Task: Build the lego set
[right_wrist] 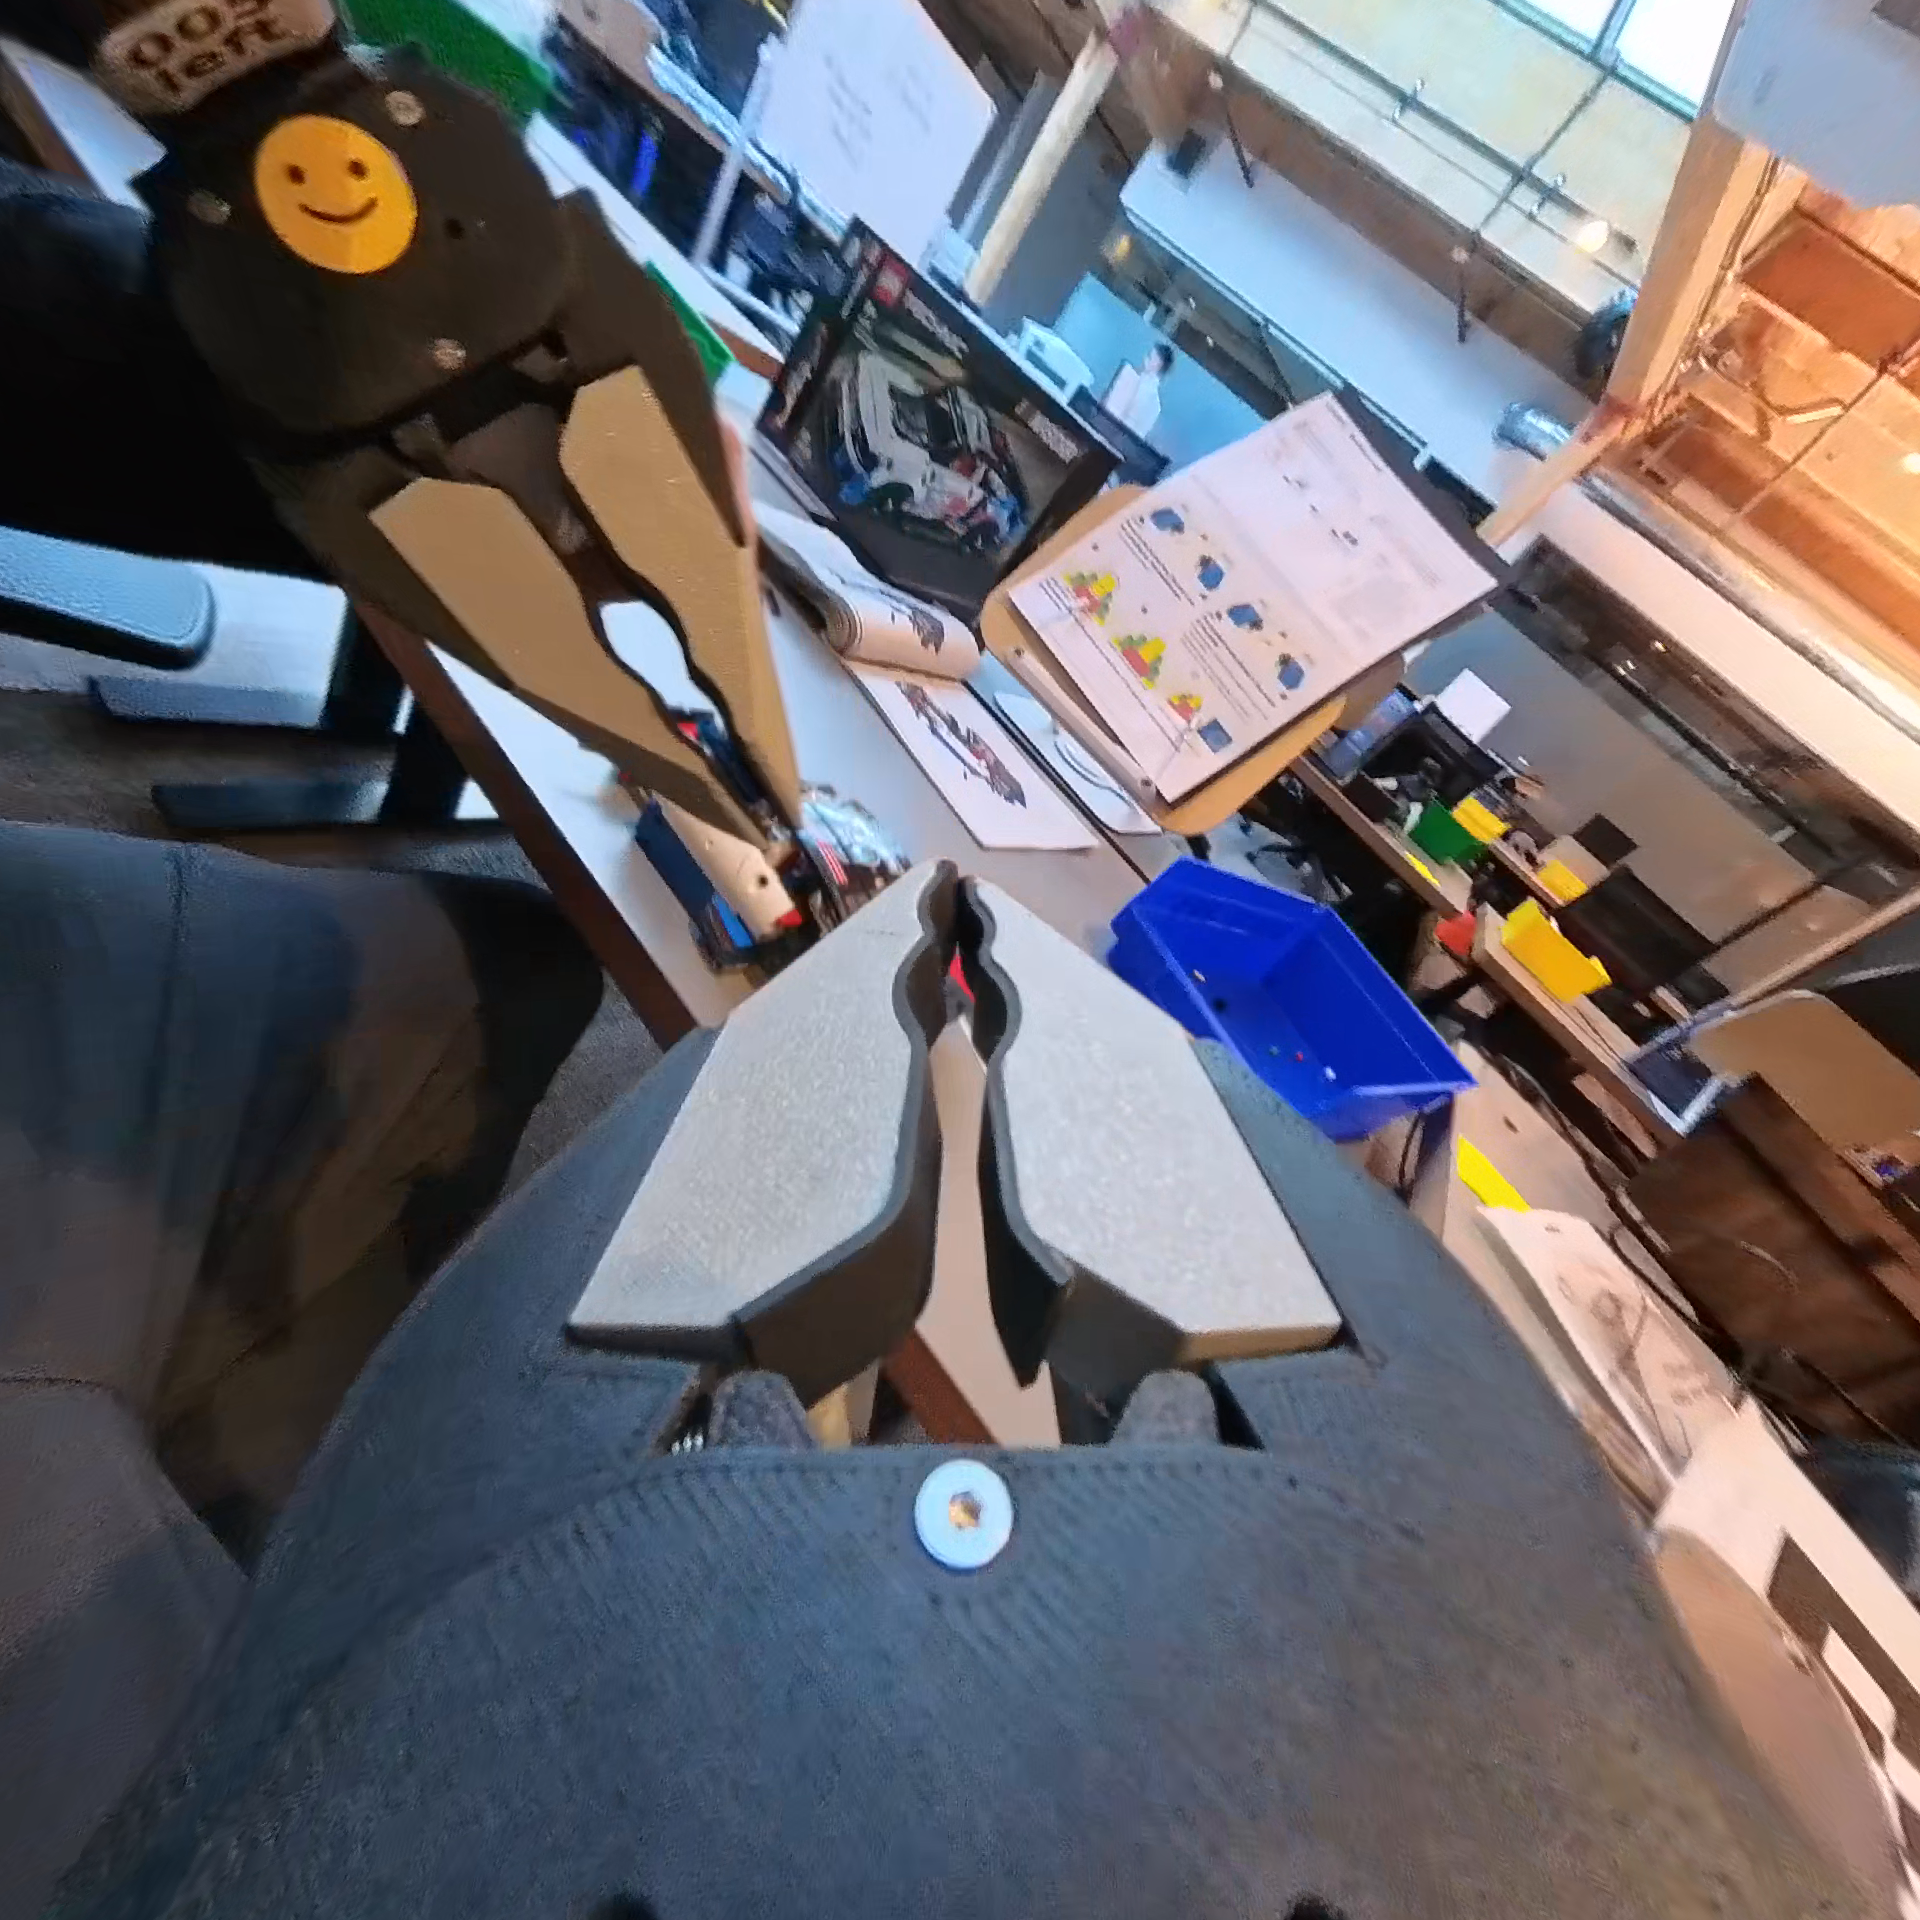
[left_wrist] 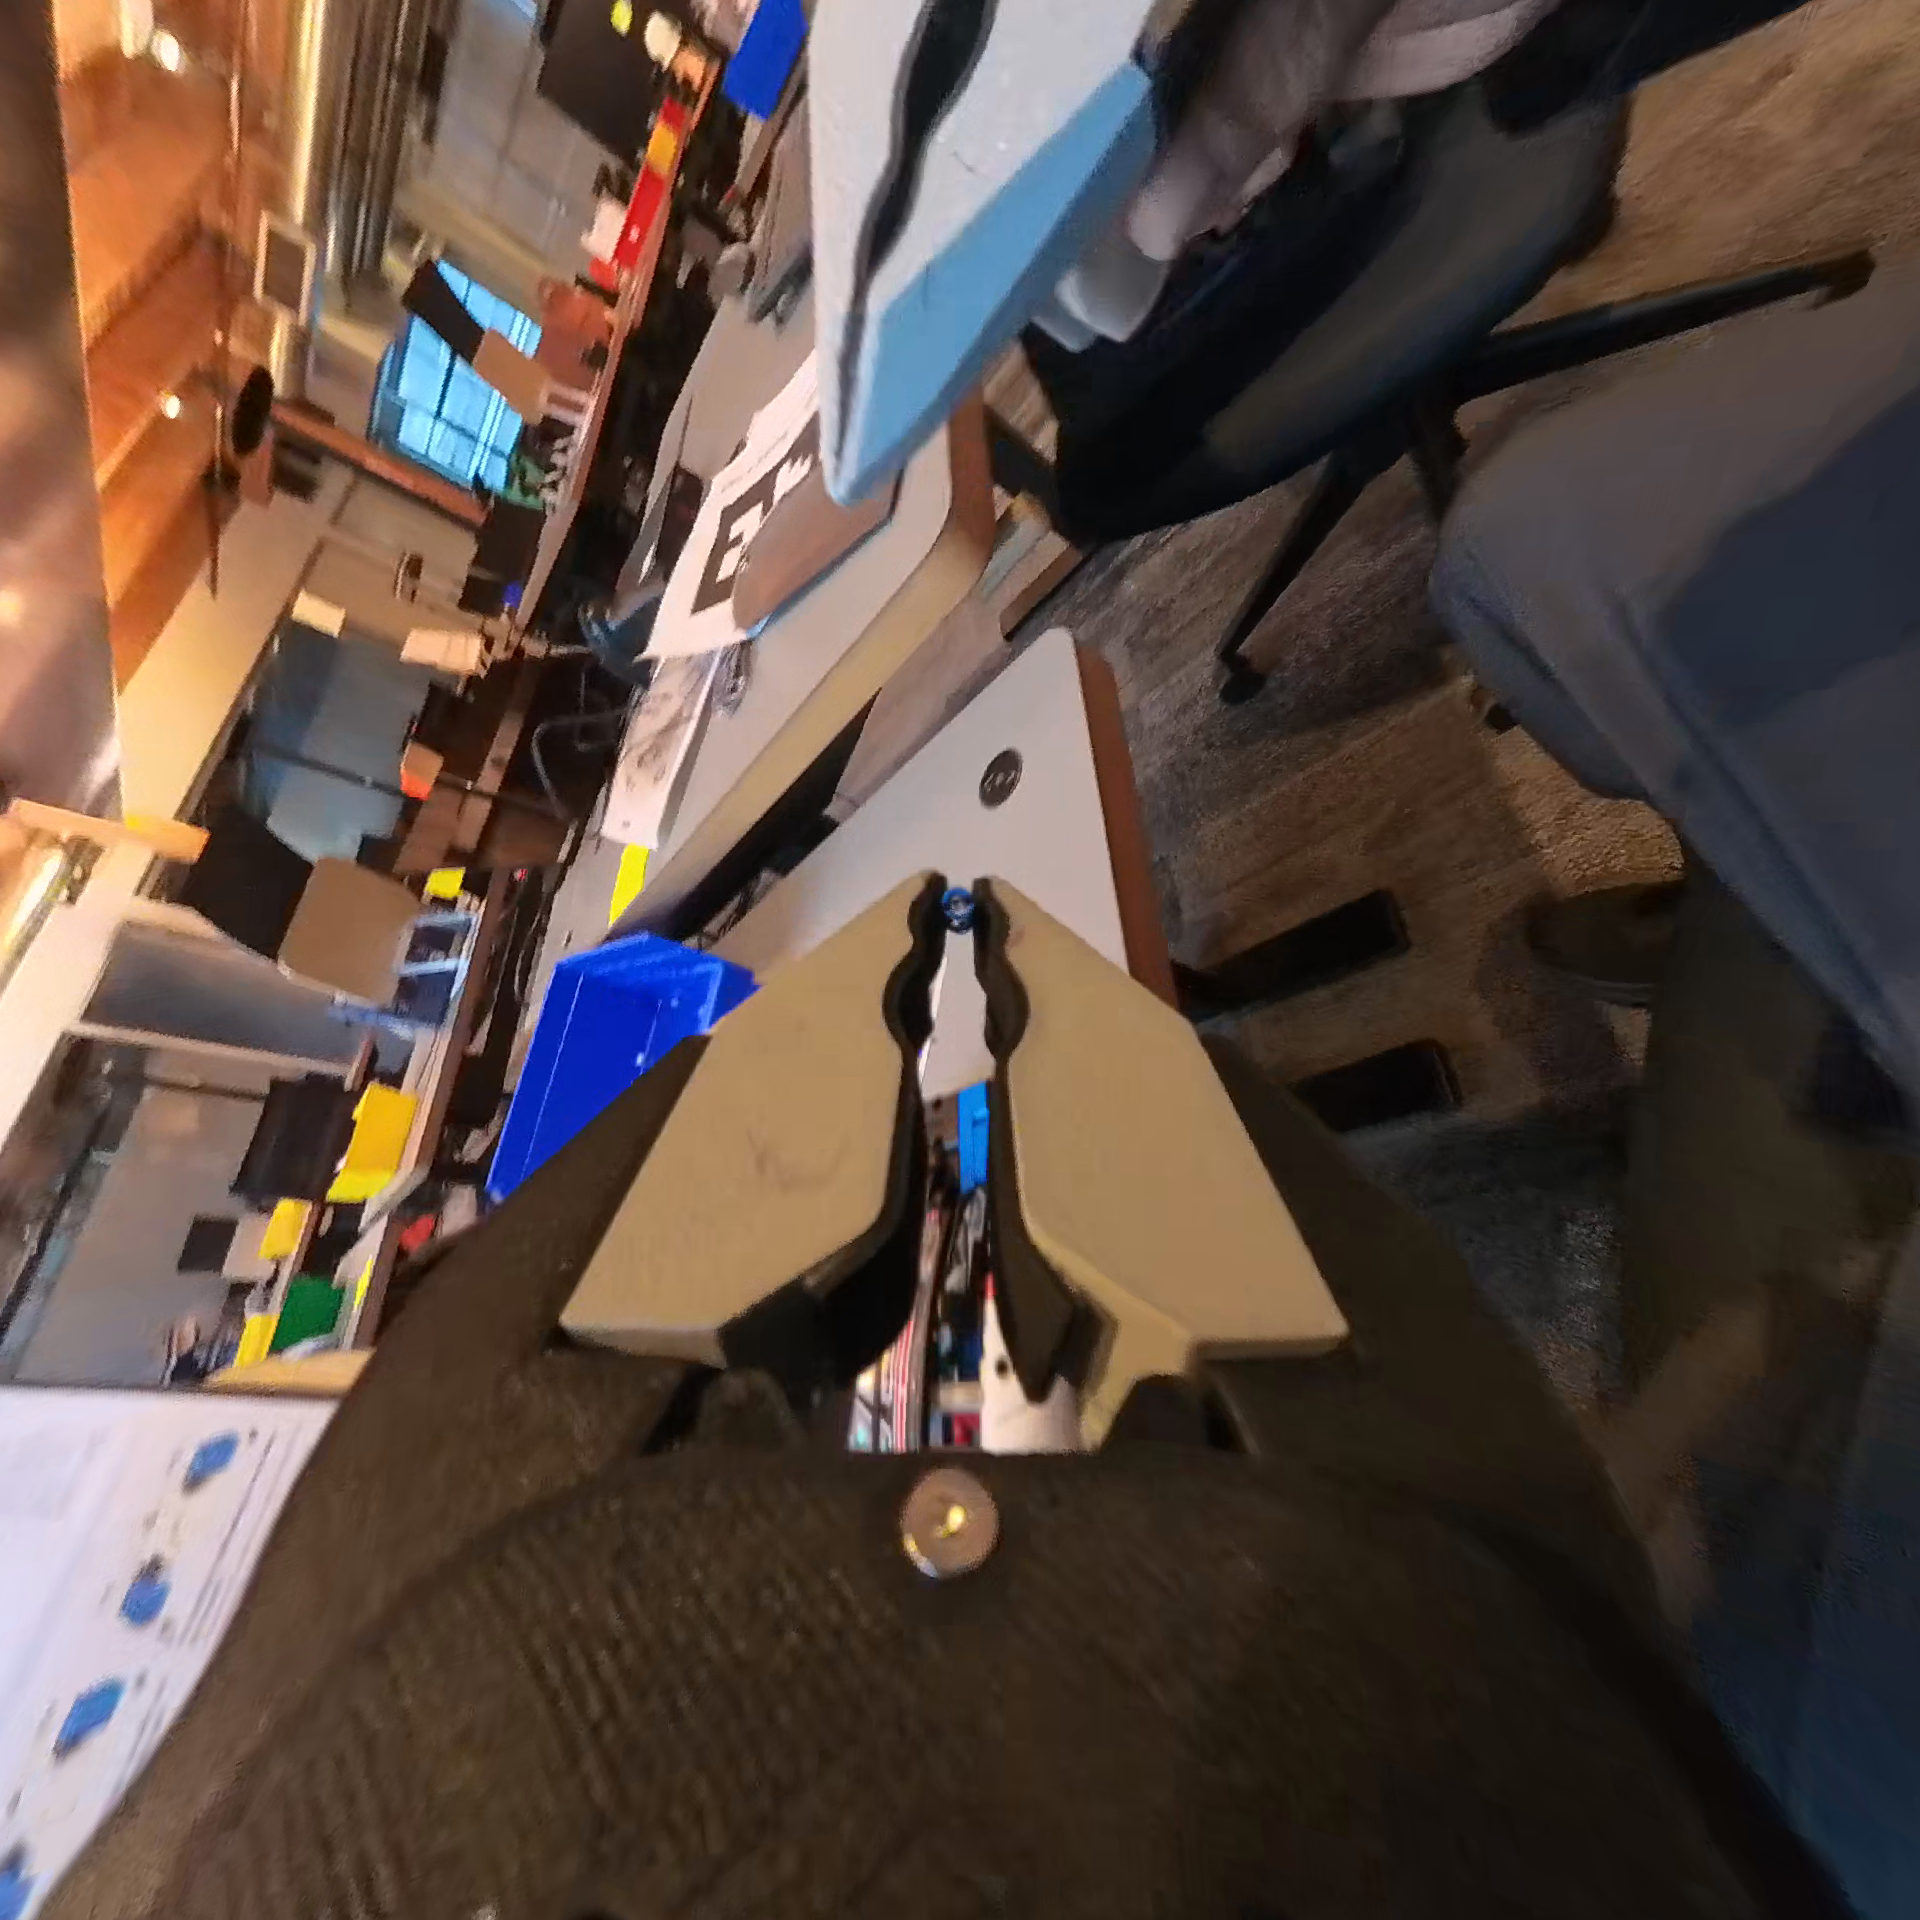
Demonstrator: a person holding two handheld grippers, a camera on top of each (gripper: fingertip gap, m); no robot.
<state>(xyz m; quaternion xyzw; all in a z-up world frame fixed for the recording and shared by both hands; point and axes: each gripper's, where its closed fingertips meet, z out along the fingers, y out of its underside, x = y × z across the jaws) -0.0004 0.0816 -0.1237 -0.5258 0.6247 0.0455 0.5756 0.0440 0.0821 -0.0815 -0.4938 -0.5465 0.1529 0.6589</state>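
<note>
My left gripper (left_wrist: 957,902) is shut on a small blue lego pin (left_wrist: 956,908) pinched at its very tips. In the right wrist view it (right_wrist: 787,819) hangs tip-down just over the partly built lego model (right_wrist: 750,891), a white, blue and red piece at the near edge of the white table (right_wrist: 883,758). Part of the model (left_wrist: 914,1361) shows through the gap between the left fingers. My right gripper (right_wrist: 958,896) has its tips together just right of the model. A bit of red shows behind its tips; I cannot tell whether it is held.
A blue bin (right_wrist: 1288,997) with a few small parts stands right of the model; it also shows in the left wrist view (left_wrist: 613,1029). An instruction sheet on a stand (right_wrist: 1247,603), the set's box (right_wrist: 925,416) and open booklets (right_wrist: 966,758) lie behind. Office chairs (right_wrist: 156,1091) are close at the left. There is about 7 cm between the tips of the two grippers.
</note>
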